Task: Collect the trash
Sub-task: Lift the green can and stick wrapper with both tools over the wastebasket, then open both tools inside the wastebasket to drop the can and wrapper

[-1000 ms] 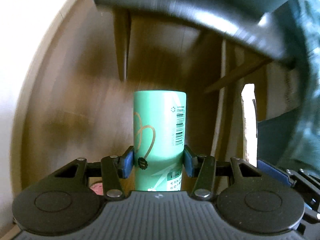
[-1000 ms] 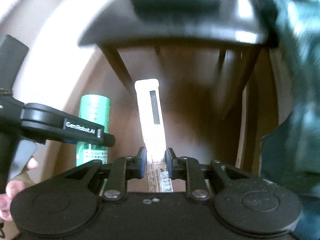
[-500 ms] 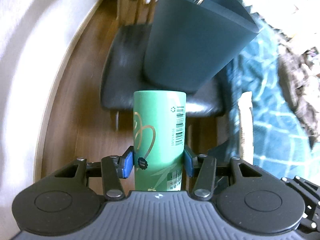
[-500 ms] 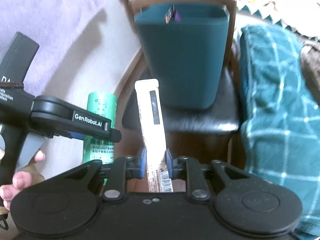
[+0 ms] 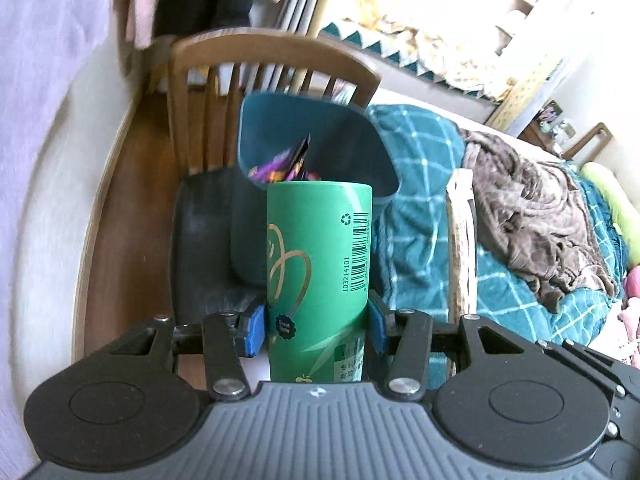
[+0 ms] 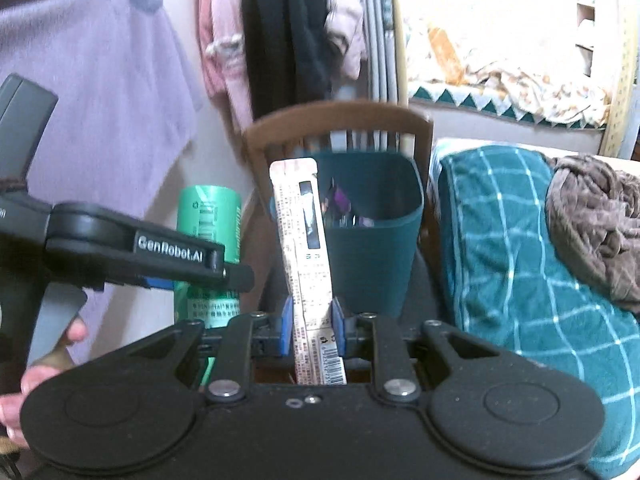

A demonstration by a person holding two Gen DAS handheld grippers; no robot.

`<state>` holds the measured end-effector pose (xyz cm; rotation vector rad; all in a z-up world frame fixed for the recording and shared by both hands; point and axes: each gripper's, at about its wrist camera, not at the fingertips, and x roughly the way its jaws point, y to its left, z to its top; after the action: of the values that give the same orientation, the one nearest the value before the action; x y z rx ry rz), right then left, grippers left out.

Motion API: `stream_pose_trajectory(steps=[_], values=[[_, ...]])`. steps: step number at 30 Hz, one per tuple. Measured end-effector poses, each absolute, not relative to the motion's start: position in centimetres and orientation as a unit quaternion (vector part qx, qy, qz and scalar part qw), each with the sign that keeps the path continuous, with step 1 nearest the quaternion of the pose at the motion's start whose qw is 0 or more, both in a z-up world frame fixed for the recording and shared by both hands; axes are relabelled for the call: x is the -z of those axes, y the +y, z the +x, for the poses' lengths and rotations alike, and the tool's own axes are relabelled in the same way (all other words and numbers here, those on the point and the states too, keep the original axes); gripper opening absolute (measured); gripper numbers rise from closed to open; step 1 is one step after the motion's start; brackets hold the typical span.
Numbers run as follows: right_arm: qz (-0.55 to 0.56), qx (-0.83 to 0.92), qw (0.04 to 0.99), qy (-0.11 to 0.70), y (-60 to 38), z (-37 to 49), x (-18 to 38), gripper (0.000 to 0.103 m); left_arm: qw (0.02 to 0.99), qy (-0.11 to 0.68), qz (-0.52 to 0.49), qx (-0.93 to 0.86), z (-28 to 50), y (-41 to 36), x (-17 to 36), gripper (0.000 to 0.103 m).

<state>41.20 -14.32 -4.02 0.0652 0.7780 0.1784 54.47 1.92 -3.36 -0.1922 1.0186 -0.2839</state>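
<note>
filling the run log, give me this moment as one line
left tongs: shut on green can | right tongs: shut on white sachet | teal bin: on chair, wrappers inside | stage: both items not yet dropped

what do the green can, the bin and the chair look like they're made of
Green can: probably printed cardboard or thin metal, matte; it shows a barcode and recycling mark.
Bin: likely moulded plastic, smooth teal walls.
Chair: varnished brown wood back with slats; the dark seat looks like glossy leatherette.
</note>
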Motion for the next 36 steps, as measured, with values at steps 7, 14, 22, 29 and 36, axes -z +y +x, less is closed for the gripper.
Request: stream_pose_trajectory(steps=[7,14,22,29,36], values=[[0.045,-0.081,0.934,0.344,-15.1,44.5,1.5,0.020,0.882,0.444,-0.077,0.138,57.1,2.1,-0.5,0.049],[0.048,-0.087,0.938,0.333,-16.7,50.8,1.3,0.020,0.888,0.441,-0.071,0.110,63.5,1.4,-0.7,0.049],[0.031,-0.115,0.915,0.386,-18.7,61.3,5.9,0.020,0.874,0.477,-0.050,0.072,72.7,-2.5,2.5,0.048],[-0.001,-0.153,0.871,0.467,-19.1,68.6,12.6,0.020,0.851,0.523,-0.030,0.038,79.1,-4.8,6.8,0.049],[-0.030,-0.186,0.837,0.513,-18.2,71.6,16.8,0.020,0.814,0.580,-0.001,0.022,82.4,-6.4,12.0,0.049]])
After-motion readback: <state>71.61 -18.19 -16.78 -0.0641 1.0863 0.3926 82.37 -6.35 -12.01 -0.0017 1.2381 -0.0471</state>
